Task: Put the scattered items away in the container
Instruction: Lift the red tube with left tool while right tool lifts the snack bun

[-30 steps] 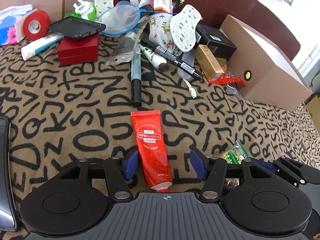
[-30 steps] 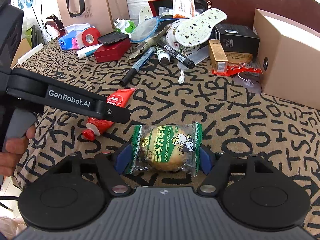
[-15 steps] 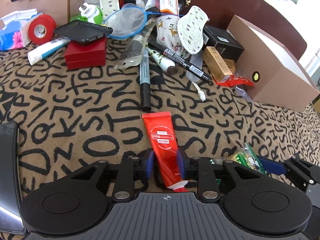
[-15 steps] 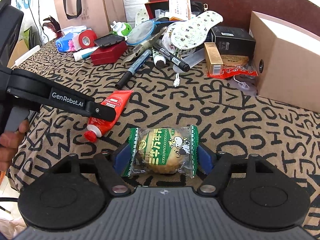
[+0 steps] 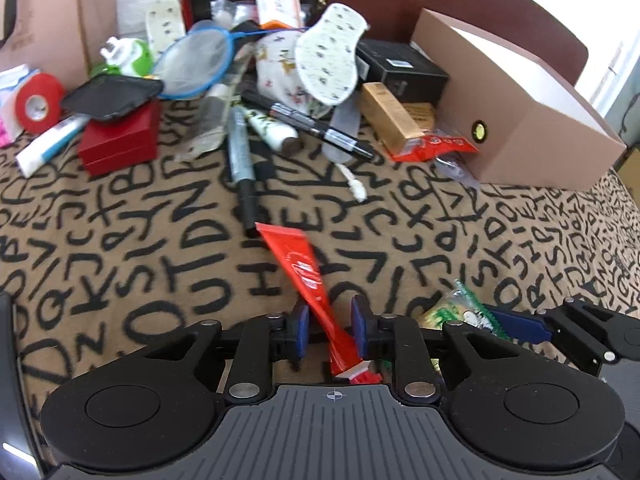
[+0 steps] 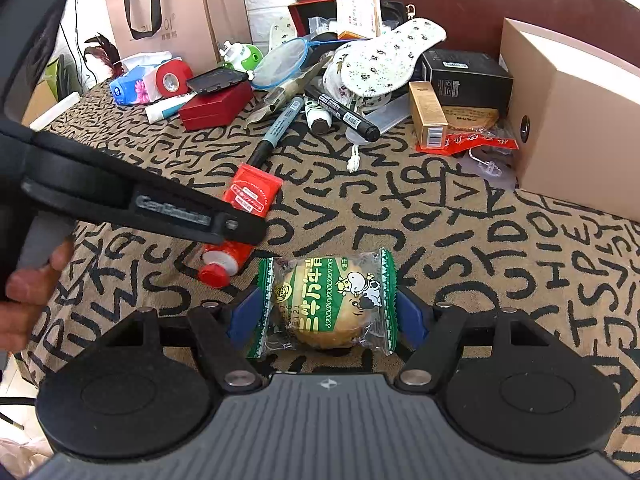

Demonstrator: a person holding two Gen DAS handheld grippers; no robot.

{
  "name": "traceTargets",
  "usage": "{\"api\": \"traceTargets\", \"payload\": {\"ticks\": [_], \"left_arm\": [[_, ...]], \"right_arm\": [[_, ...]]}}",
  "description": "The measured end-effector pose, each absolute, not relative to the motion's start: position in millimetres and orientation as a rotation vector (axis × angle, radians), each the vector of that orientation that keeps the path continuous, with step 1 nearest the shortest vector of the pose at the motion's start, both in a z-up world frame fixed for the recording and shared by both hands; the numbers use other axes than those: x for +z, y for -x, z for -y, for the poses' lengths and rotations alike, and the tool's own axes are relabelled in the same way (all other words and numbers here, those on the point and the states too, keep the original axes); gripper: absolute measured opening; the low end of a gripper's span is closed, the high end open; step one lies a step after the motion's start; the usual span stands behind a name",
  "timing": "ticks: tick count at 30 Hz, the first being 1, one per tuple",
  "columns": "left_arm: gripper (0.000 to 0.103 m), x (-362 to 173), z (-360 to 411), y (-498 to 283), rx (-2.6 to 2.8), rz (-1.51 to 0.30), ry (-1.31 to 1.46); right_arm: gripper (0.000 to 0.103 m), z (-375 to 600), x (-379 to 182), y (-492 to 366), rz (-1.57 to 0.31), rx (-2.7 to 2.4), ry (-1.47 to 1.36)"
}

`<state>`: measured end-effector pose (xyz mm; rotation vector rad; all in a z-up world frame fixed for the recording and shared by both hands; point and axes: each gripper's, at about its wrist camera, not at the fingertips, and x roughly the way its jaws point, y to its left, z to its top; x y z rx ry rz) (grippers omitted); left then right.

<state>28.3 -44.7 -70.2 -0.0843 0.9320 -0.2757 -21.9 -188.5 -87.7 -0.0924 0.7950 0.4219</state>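
My left gripper (image 5: 329, 330) is shut on the red hand-cream tube (image 5: 304, 276), gripping it near the cap end; the tube tilts up off the letter-patterned cloth and also shows in the right wrist view (image 6: 250, 196). My right gripper (image 6: 324, 314) is shut on the green-wrapped bun packet (image 6: 328, 300), held between its blue pads just above the cloth. The packet also shows at the right of the left wrist view (image 5: 460, 312). The tan cardboard box (image 6: 568, 120) stands at the far right, its open top facing up (image 5: 516, 92).
A pile of clutter lies at the back: black markers (image 5: 308, 120), a red case (image 5: 120, 140), red tape roll (image 5: 38, 102), blue net (image 5: 196, 62), patterned insoles (image 5: 330, 60), gold box (image 5: 390, 120), black box (image 5: 404, 72). A paper bag (image 6: 176, 12) stands back left.
My left gripper closed on the red tube and lifted it, tilting its far end up and left. My right gripper kept hold of the bun packet and moved slightly forward.
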Motion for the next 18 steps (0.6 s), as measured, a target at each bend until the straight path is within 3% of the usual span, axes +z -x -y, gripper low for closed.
{"api": "traceTargets", "payload": {"ticks": [2,4,13,16,18], "left_arm": [[0.029,-73,50,-32,-0.278,-0.938,0.080],[0.015,-75,49,-35,-0.276,-0.947,0.088],[0.006,-76,38,-37,-0.280,-0.960,0.147],[0.006,-77,40,-37,-0.284,-0.959,0.133],[0.004,-77,42,-37,-0.299,-0.962,0.132]], "right_arm": [[0.075,190,-87,22,-0.796,0.424,0.087],[0.075,191,-87,22,-0.794,0.423,0.087],[0.076,193,-87,21,-0.786,0.412,0.095],[0.082,194,-88,21,-0.783,0.394,0.105],[0.073,196,-89,21,-0.793,0.406,0.088]]}}
